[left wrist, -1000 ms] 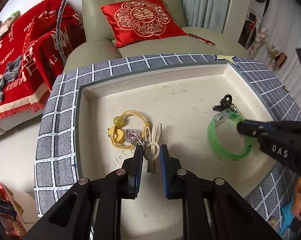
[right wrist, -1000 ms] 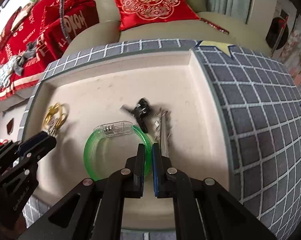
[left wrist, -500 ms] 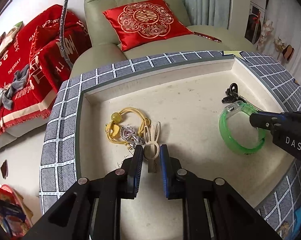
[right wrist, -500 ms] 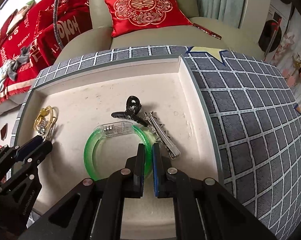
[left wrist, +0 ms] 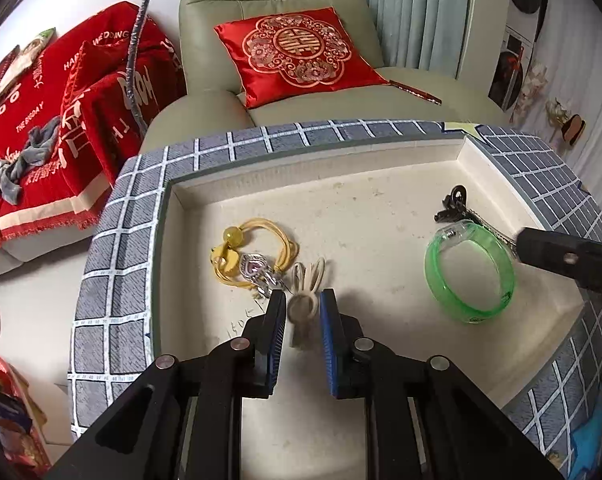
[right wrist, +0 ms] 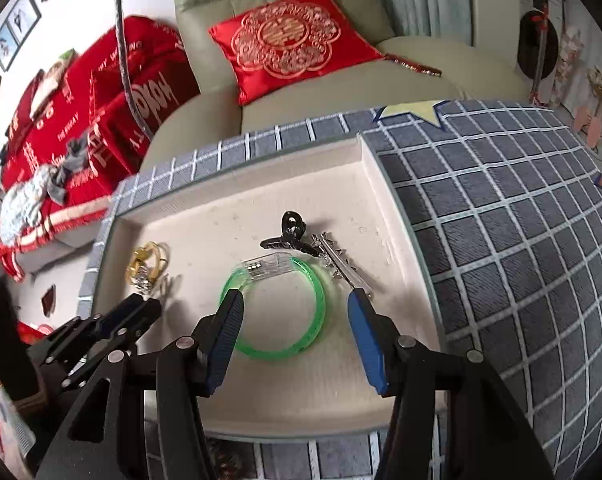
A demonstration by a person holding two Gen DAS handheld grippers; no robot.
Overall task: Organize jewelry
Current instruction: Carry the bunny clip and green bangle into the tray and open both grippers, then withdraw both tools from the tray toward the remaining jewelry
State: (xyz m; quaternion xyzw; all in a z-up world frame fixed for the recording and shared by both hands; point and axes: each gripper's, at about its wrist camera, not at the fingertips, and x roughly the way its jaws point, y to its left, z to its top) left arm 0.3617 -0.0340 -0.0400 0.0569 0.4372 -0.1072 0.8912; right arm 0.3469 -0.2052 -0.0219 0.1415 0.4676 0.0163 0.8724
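Note:
A cream tray (left wrist: 381, 184) holds the jewelry. My left gripper (left wrist: 303, 306) has its jaws a little apart around a cream bunny-ear hair clip (left wrist: 305, 288), which lies on the tray floor. A yellow cord bracelet with a bead (left wrist: 257, 256) and a silver pendant (left wrist: 257, 270) lie just left of it. My right gripper (right wrist: 295, 304) is open above a green bangle (right wrist: 277, 308), which lies flat and free. A black claw clip (right wrist: 291, 232) and a silver hair clip (right wrist: 341, 266) lie beyond it. The bangle also shows in the left wrist view (left wrist: 471, 272).
The tray sits in a grey checked cloth surface (right wrist: 501, 220). Its raised walls (right wrist: 397, 208) bound the jewelry. A green armchair with a red cushion (left wrist: 297, 56) stands behind, and red bedding (left wrist: 61, 120) lies at the left.
My right gripper has opened and let go of the green bangle, then drawn back. My left gripper's jaws have widened slightly around the bunny clip.

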